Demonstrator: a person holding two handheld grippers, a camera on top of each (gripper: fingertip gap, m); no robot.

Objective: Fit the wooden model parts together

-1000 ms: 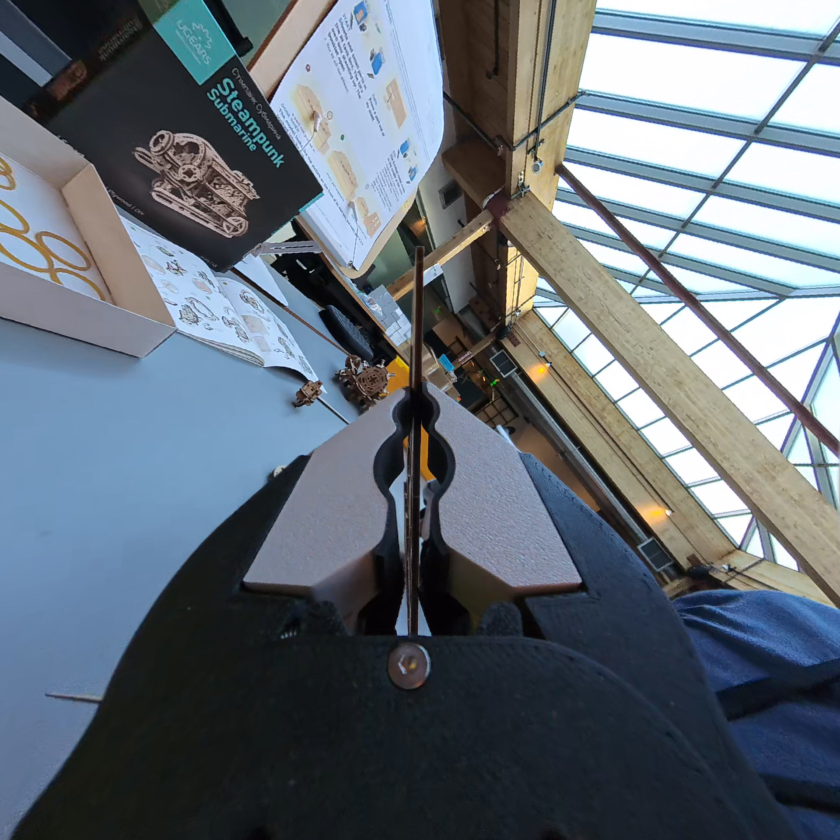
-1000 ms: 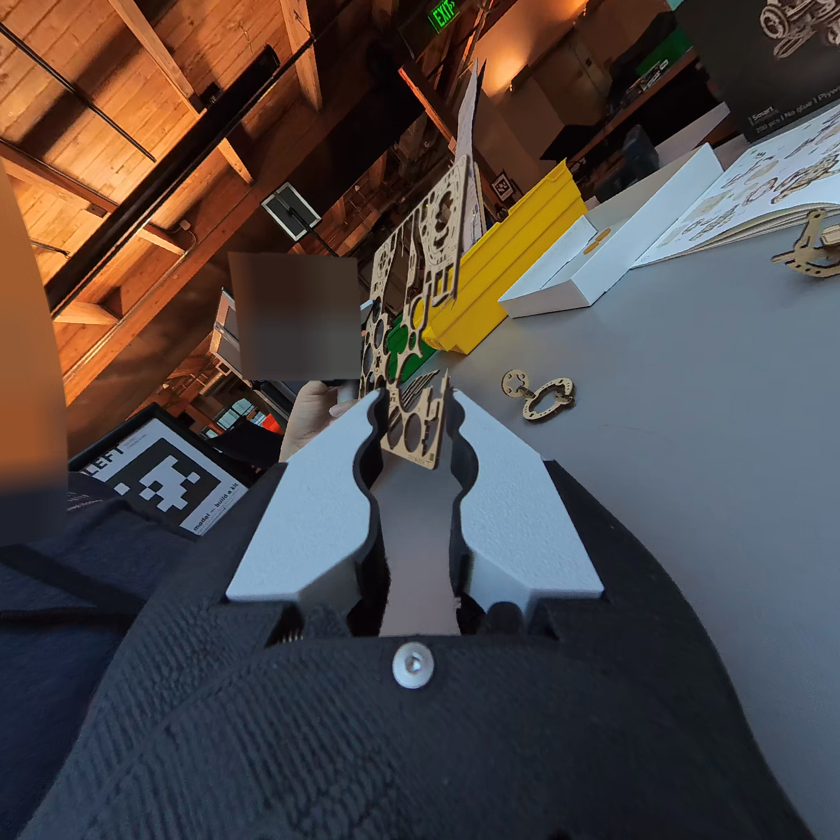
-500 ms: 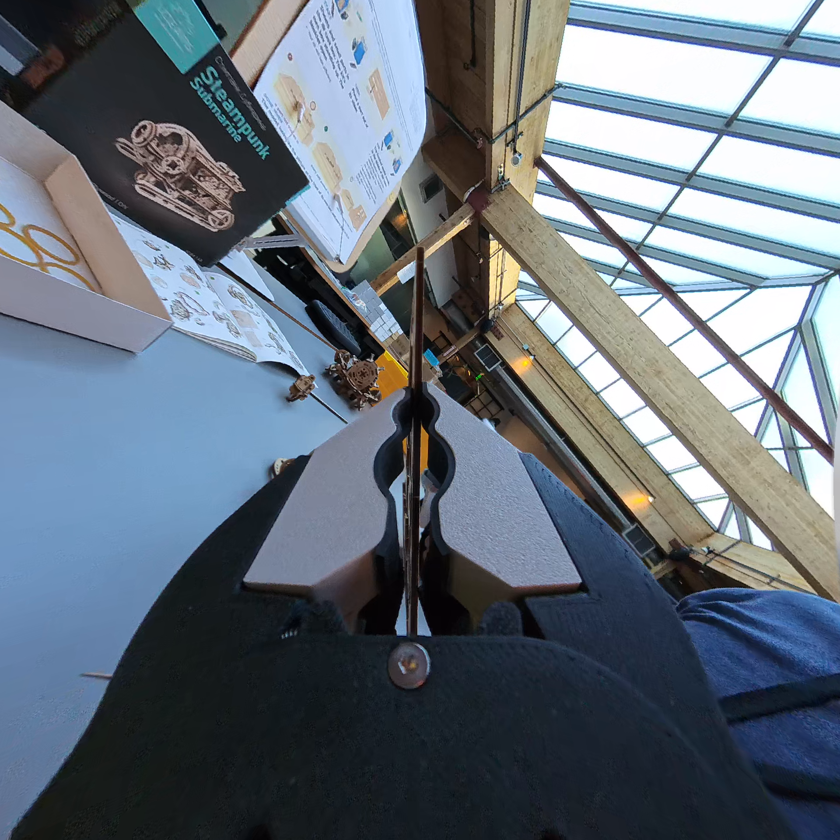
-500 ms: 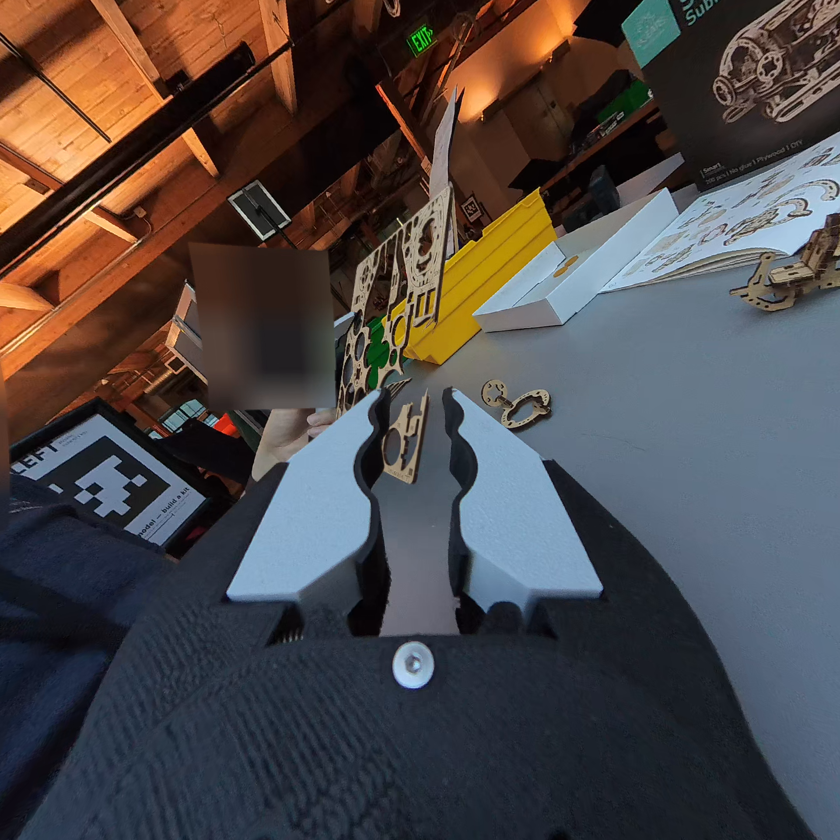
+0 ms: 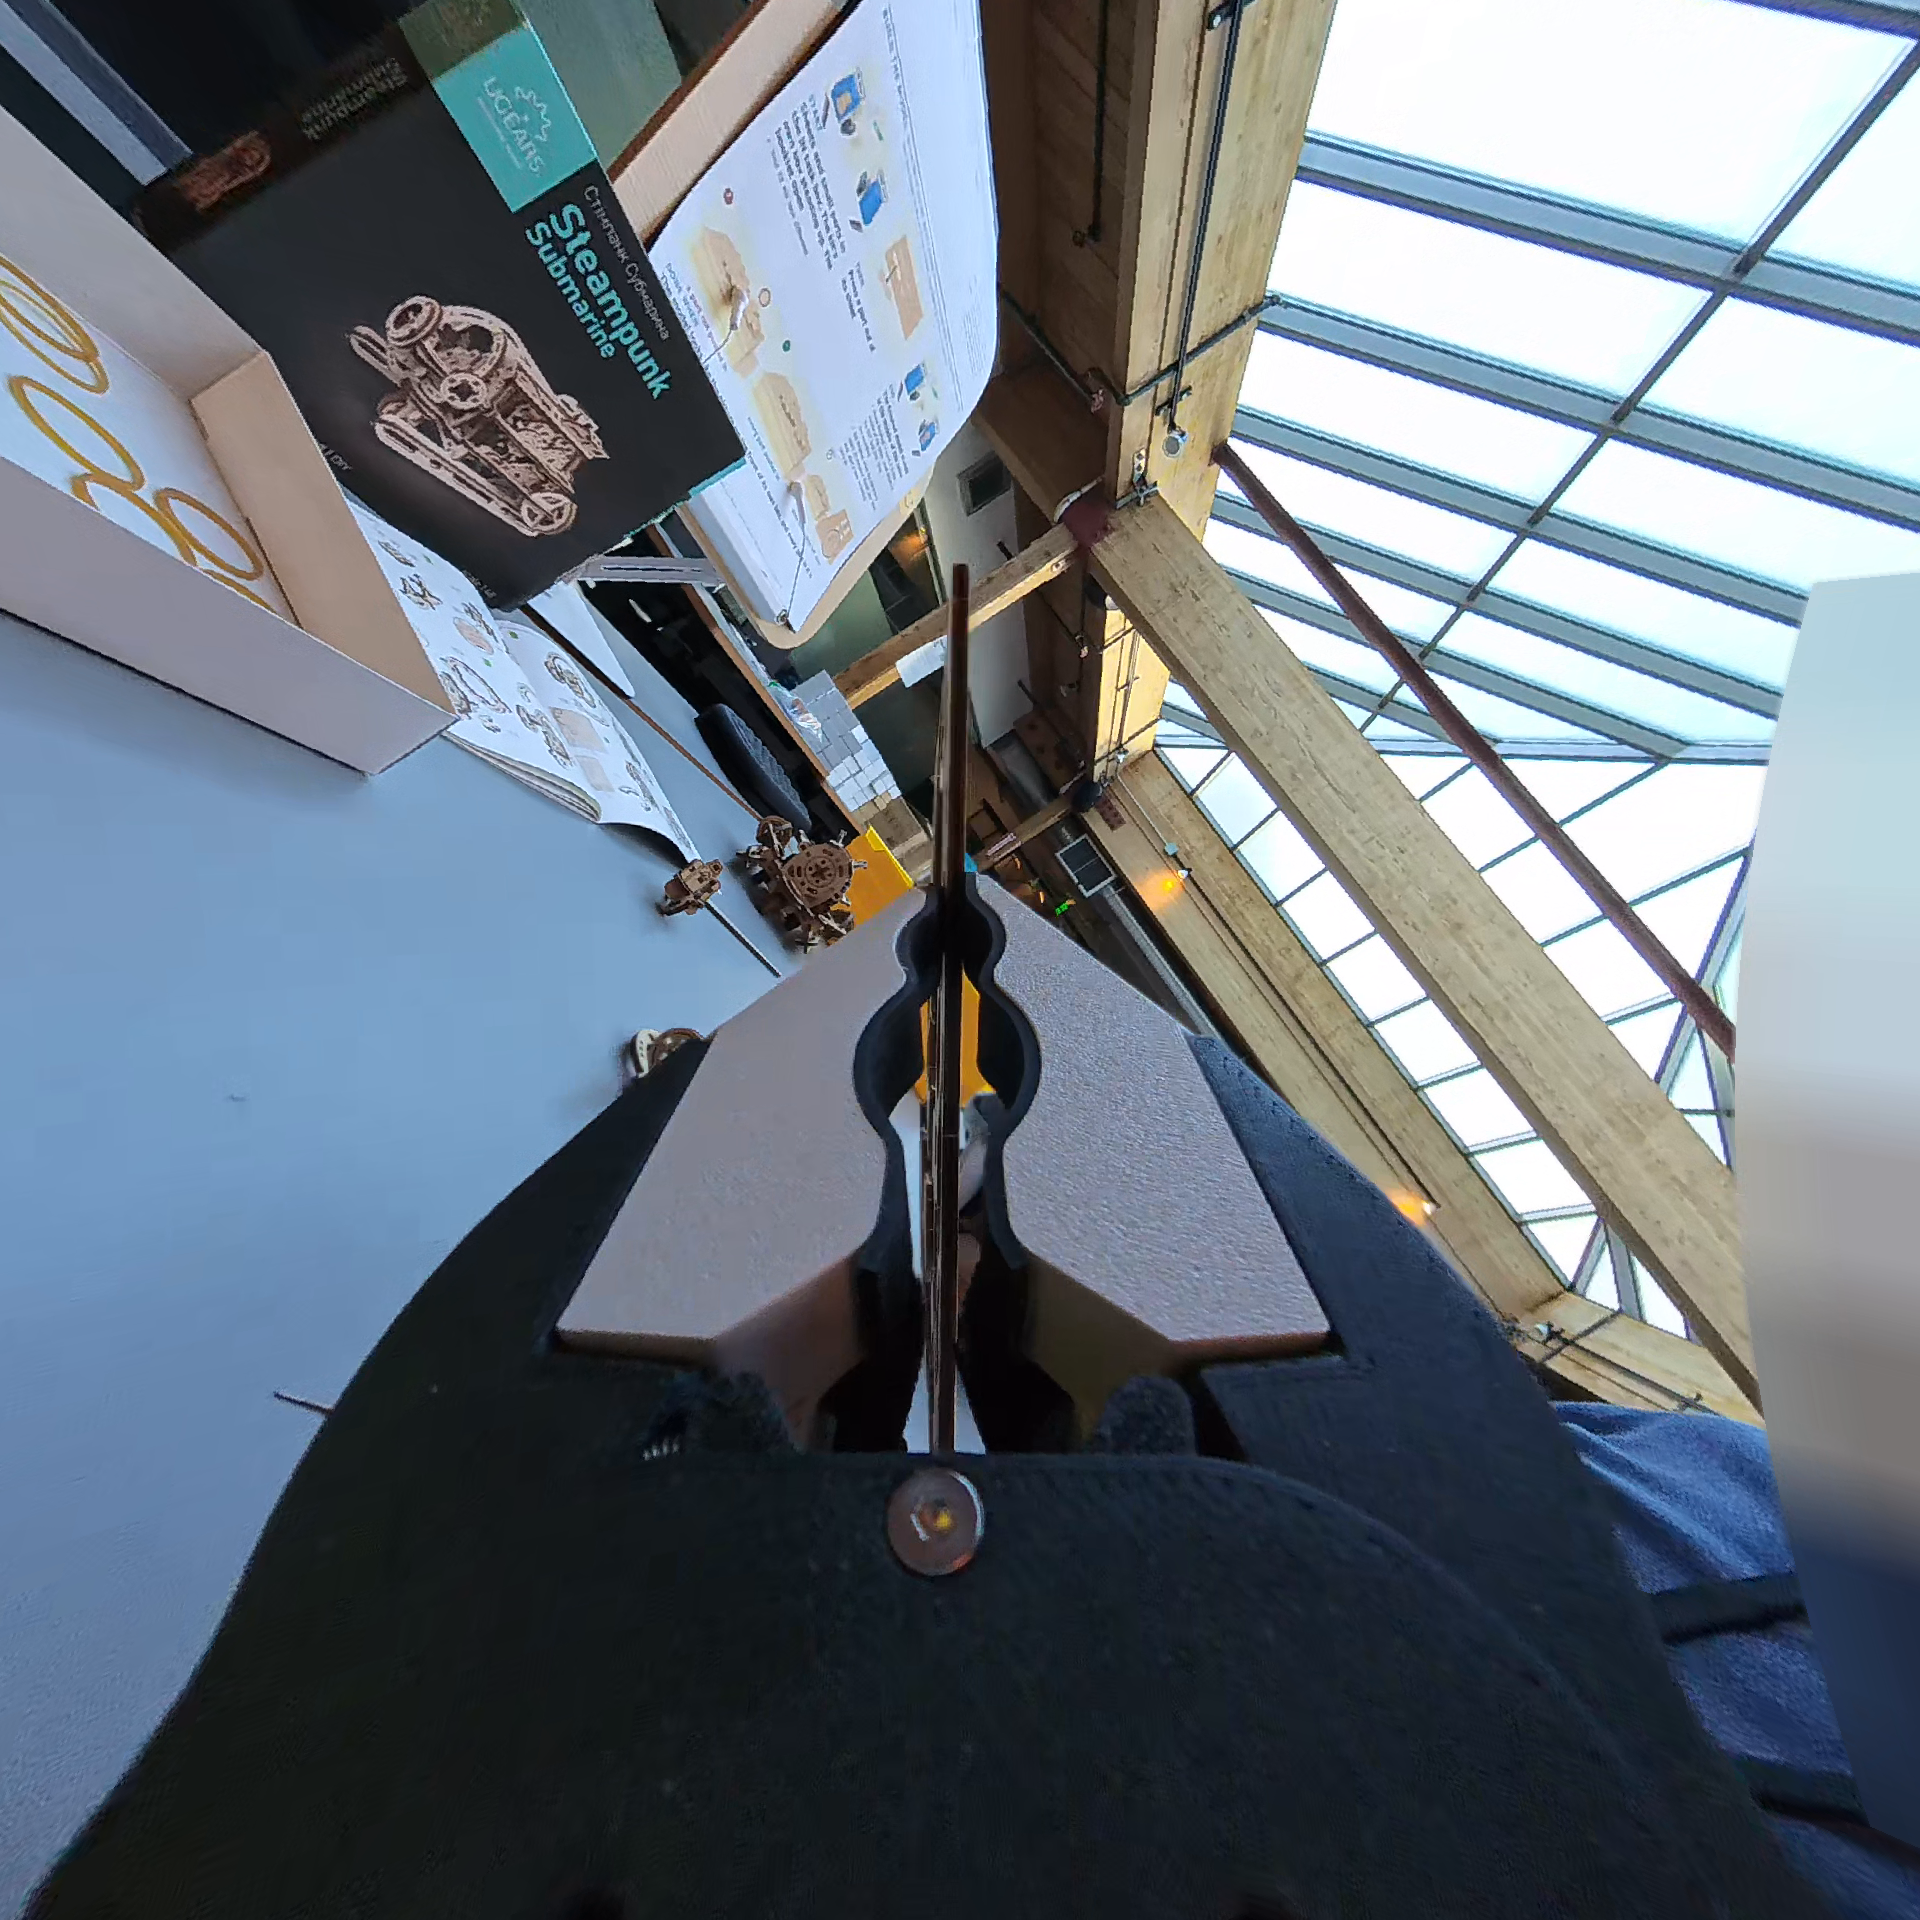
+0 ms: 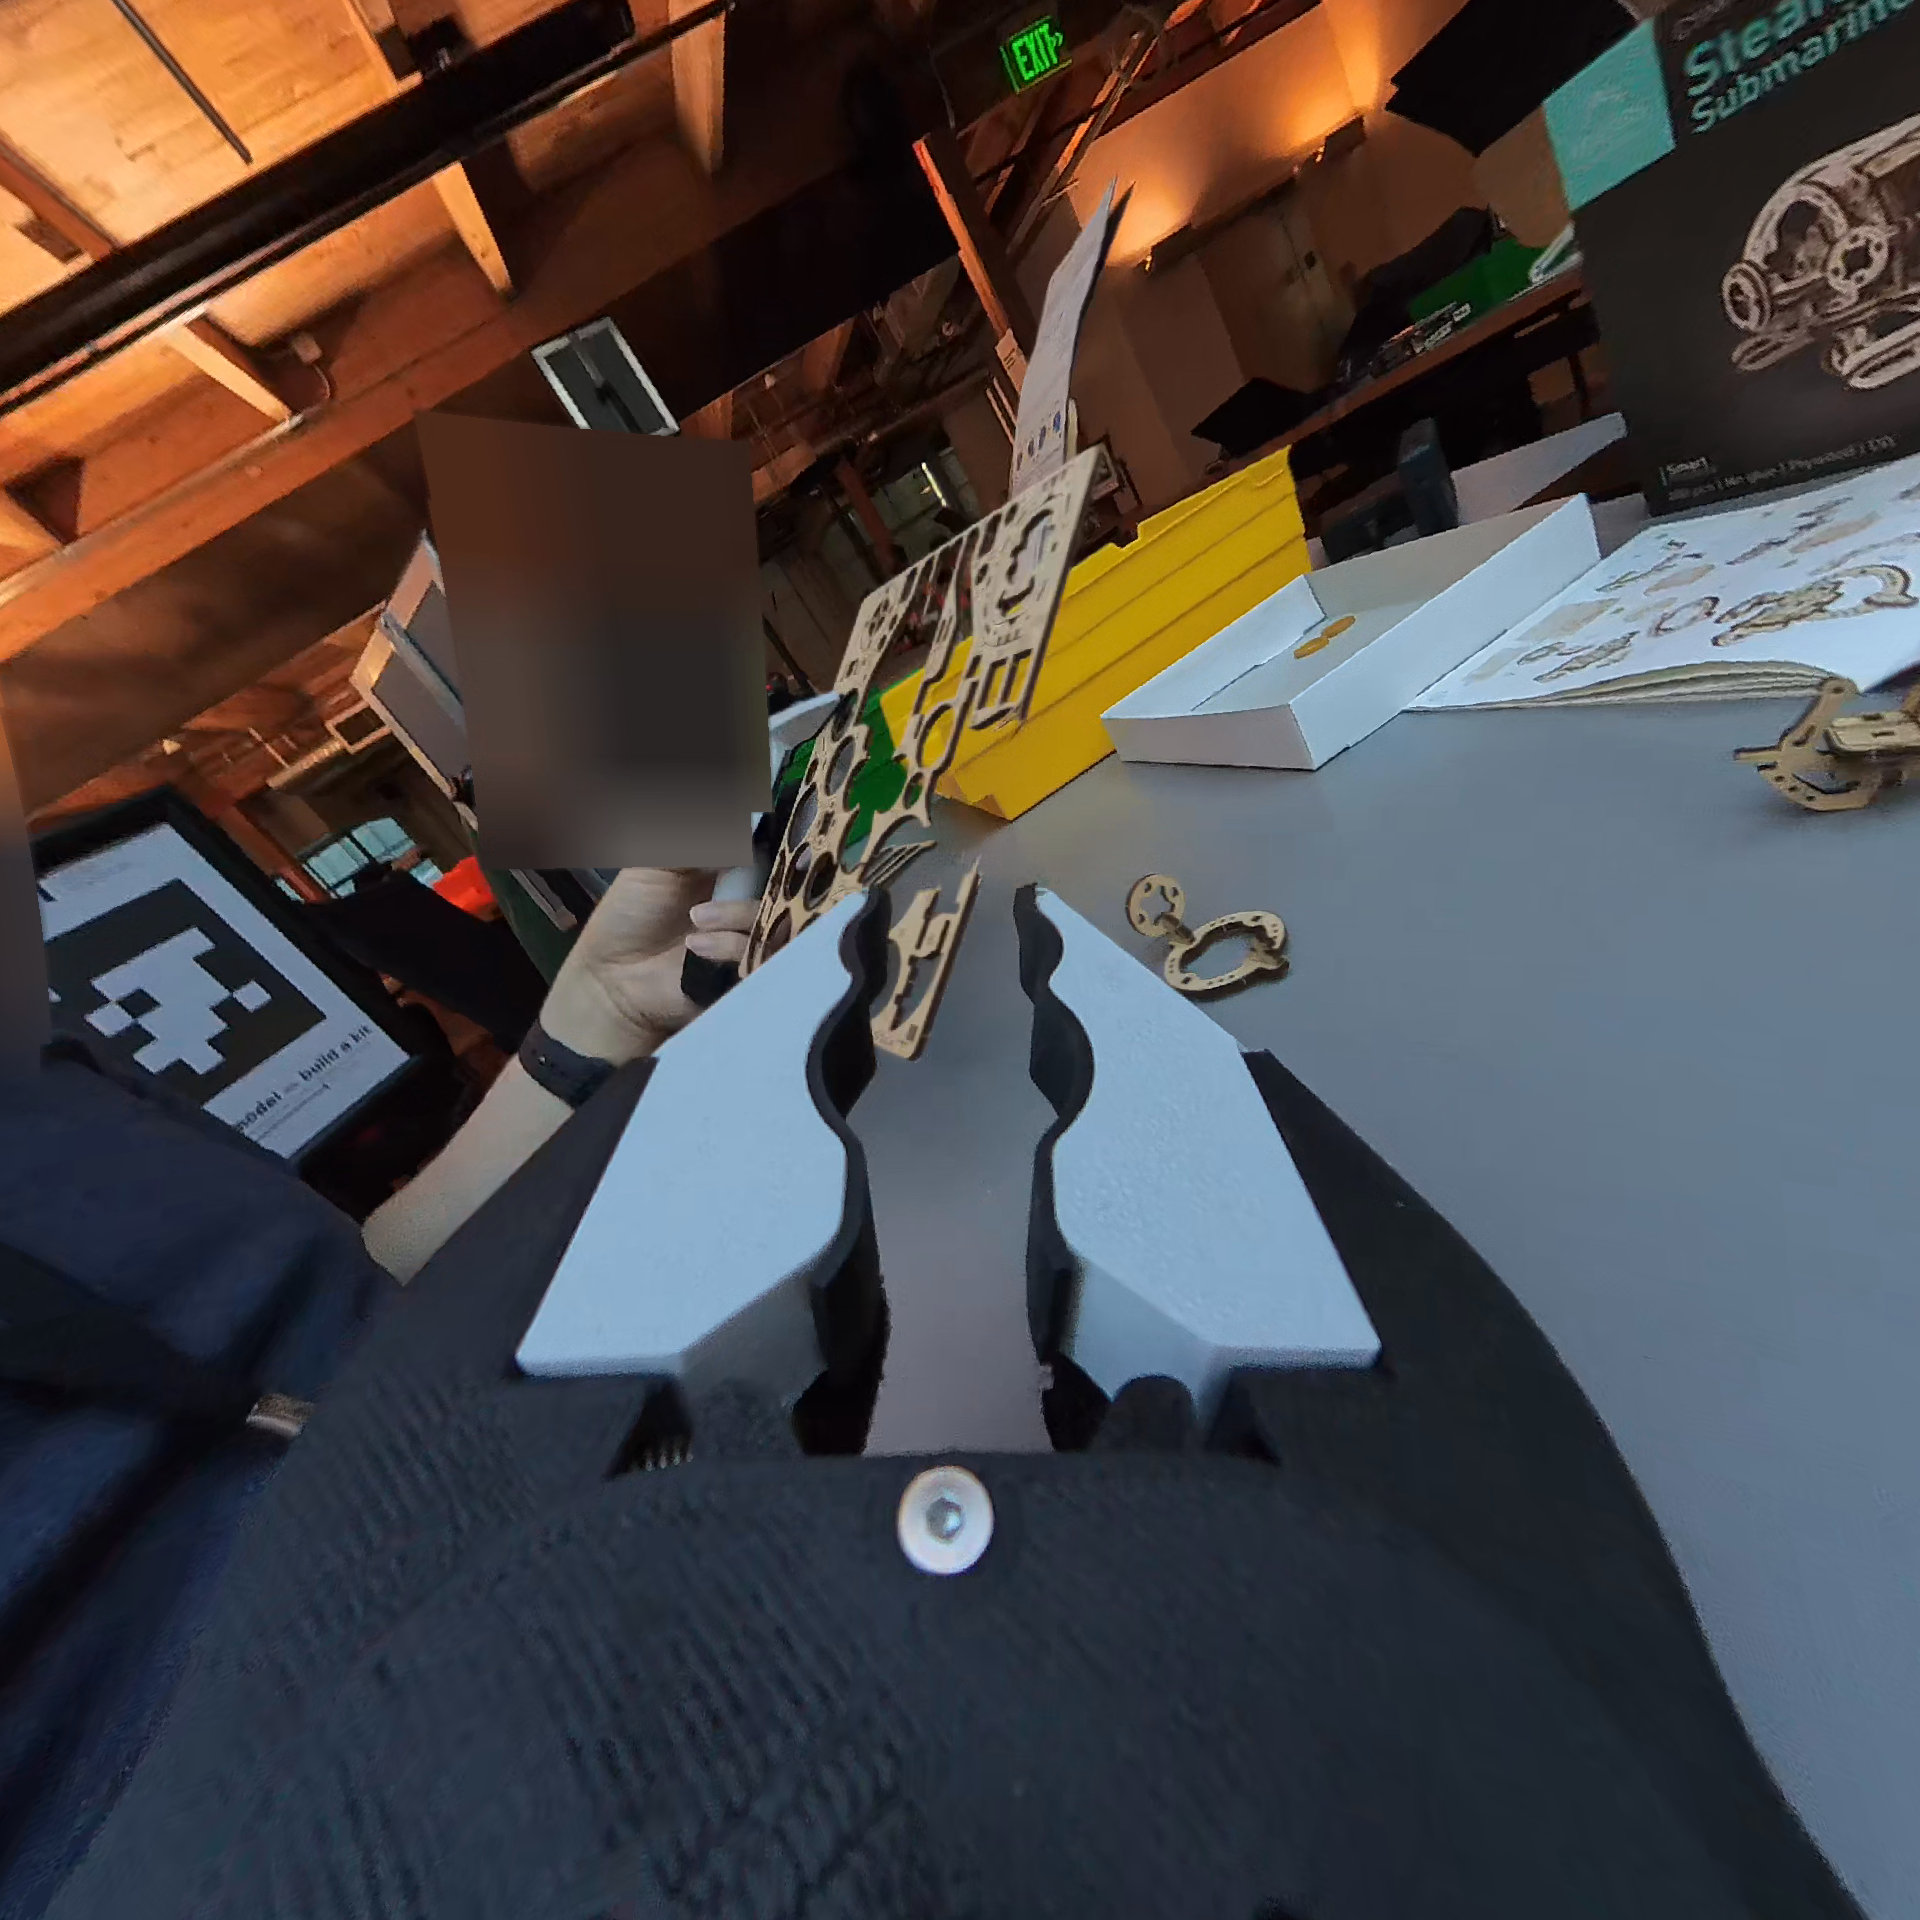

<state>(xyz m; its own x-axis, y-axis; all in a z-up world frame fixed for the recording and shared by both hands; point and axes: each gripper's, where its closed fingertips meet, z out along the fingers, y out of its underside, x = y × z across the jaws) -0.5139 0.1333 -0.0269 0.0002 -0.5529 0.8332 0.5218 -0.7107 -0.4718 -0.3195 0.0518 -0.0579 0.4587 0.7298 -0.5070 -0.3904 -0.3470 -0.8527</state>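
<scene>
My left gripper [image 5: 948, 904] is shut on a thin wooden parts sheet [image 5: 951, 727], seen edge-on and sticking up past the fingertips. The same sheet [image 6: 935, 707], full of cut-outs, shows upright in the right wrist view, with a hand [image 6: 634, 956] behind it. My right gripper [image 6: 948, 902] is open just in front of the sheet's lower end. A small wooden piece [image 6: 920, 977] stands between its fingers, close to the left finger [image 6: 727, 1143]. I cannot tell whether the piece is still joined to the sheet.
On the grey table [image 6: 1558, 1039] lie a loose wooden link part [image 6: 1210, 940], a small sub-assembly [image 6: 1829, 758], an open booklet [image 6: 1714, 613], a white box [image 6: 1351, 665], a yellow bin [image 6: 1122, 644] and the black kit box [image 6: 1766, 260]. A built model [image 5: 805, 883] stands farther off. Tip to tip, the grippers are about 20 cm apart.
The sheet has drawn back up and left from my right gripper's fingers, leaving the small piece between them. My right gripper stays open. My left gripper keeps its grip and tilts slightly.
</scene>
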